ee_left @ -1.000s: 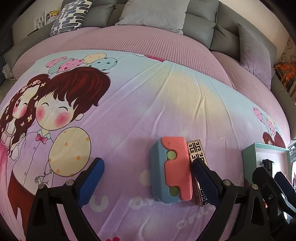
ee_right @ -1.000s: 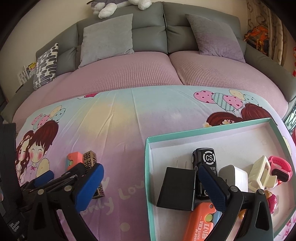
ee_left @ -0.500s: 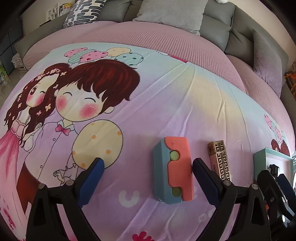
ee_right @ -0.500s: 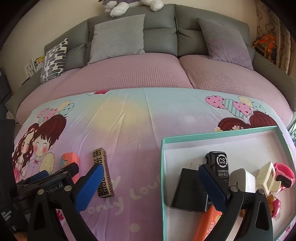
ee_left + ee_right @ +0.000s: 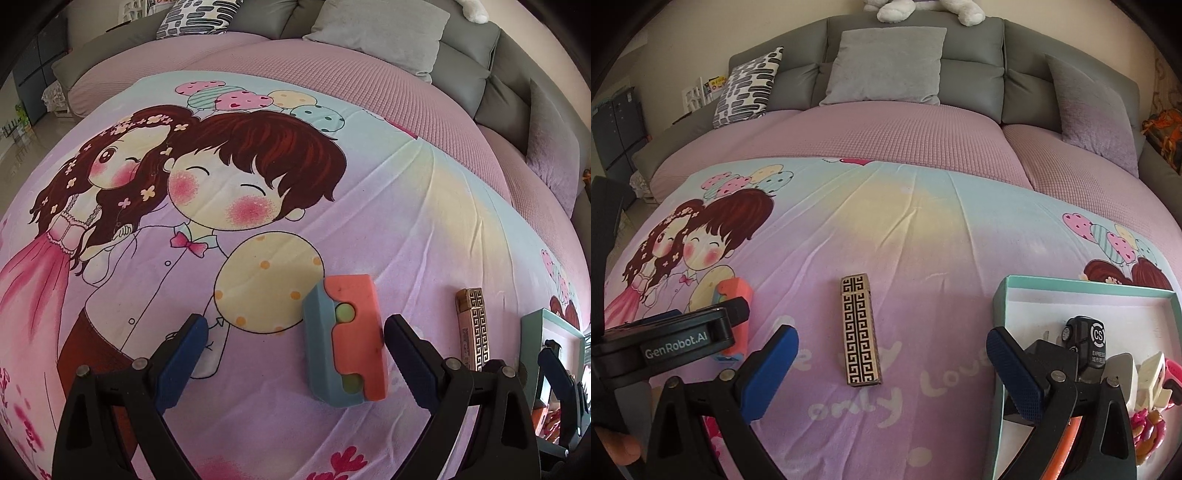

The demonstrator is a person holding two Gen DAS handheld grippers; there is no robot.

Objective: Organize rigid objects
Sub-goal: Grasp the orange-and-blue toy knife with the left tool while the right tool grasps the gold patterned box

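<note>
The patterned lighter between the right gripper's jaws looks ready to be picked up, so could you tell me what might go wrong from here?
1. The patterned lighter lies flat on the soft, wrinkled bedsheet, so the open right gripper may snag fabric.
2. The teal box already holds a black charger and other items; a drop could knock them.
3. The left gripper works close by, at the orange-and-blue block; they could collide.

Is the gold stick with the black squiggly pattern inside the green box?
No, the gold patterned stick lies flat on the bedsheet, apart from the green box, between the open fingers of the right gripper.
</note>
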